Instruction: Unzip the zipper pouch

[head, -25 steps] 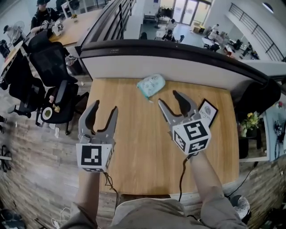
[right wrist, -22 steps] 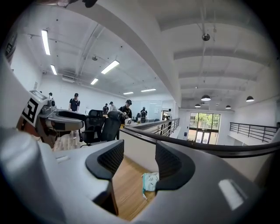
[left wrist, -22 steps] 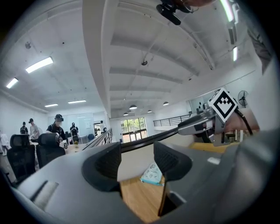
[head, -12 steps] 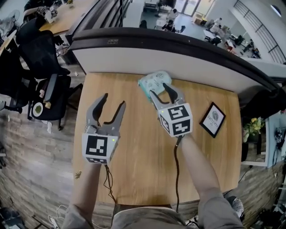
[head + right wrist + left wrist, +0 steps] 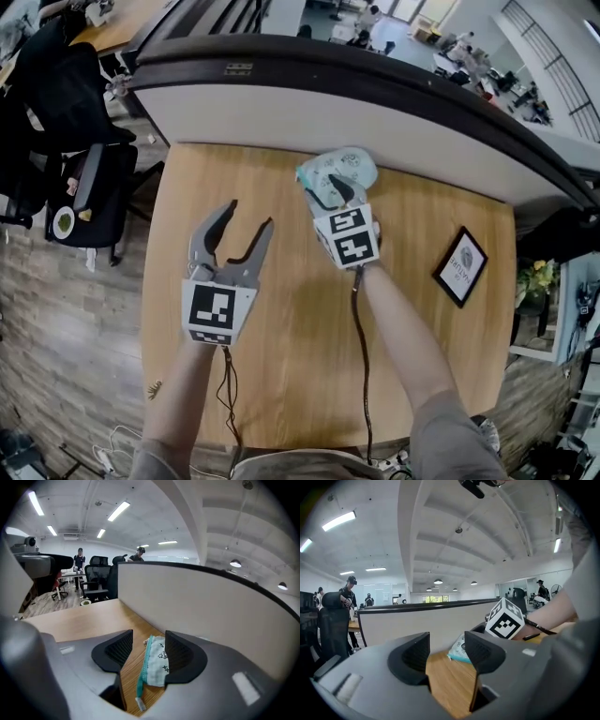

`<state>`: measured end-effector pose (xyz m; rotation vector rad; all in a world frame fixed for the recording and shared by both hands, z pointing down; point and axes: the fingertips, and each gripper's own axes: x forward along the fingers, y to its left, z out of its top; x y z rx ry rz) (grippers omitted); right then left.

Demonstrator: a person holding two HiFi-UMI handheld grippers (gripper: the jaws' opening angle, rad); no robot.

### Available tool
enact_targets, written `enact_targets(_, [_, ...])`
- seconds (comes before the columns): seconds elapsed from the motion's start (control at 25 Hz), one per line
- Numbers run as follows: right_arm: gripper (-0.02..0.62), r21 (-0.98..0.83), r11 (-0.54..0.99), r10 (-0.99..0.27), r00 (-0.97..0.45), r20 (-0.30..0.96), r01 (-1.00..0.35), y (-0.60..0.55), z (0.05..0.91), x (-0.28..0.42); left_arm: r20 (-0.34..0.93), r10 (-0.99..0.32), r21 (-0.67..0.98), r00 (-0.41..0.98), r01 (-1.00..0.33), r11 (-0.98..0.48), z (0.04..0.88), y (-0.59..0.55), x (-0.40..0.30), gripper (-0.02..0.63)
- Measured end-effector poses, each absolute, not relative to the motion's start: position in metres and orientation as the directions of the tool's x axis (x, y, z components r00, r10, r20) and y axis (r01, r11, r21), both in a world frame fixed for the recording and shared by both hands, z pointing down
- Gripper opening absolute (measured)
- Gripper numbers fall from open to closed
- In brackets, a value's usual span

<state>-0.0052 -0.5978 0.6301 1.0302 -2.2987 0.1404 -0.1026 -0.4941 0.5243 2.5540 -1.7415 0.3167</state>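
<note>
Left gripper [image 5: 247, 214] was held over the tabletop [image 5: 281, 356], near and left of the zipper pouch [image 5: 345, 167], fingers spread and empty. Right gripper [image 5: 325, 187] stood at the pouch, fingers spread, with the pouch's teal zipper edge lying between them. A partition [image 5: 375, 112] rose just beyond the pouch.

A wooden table [image 5: 281, 366] carries a pale zipper pouch [image 5: 345, 167] (teal zip) and a black-framed card [image 5: 460, 266].
</note>
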Motion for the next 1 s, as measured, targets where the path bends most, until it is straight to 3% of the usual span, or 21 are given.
enact_targets(0.6, [0.219,0.143,0.687,-0.580,-0.420,0.698,-0.712,-0.623,0.735,-0.015,0.273,-0.898,-0.023,0.345,-0.931,-0.365,0.588,-0.501,-0.125,0.232])
enact_targets(0.72, [0.162,0.141,0.702,-0.571,-0.435,0.696,-0.698,-0.619,0.735,-0.018,0.276,-0.896,-0.020,0.348,-0.930,-0.368,0.588,-0.502,-0.123,0.232])
enact_targets(0.76, [0.086,0.159,0.710,-0.571,-0.428,0.701,-0.686,-0.618,0.735,-0.020,0.277,-0.895,-0.017,0.349,-0.930,-0.368,0.587,-0.502,-0.122,0.232])
enact_targets(0.8, [0.064,0.177,0.717,-0.570,-0.422,0.705,-0.674,-0.616,0.734,-0.020,0.280,-0.894,-0.016,0.351,-0.929,-0.370,0.587,-0.503,-0.121,0.232])
enact_targets(1.0, [0.048,0.148,0.727,-0.558,-0.451,0.696,-0.670,-0.604,0.720,-0.017,0.287,-0.888,-0.024,0.358,-0.925,-0.380,0.585,-0.498,-0.115,0.232])
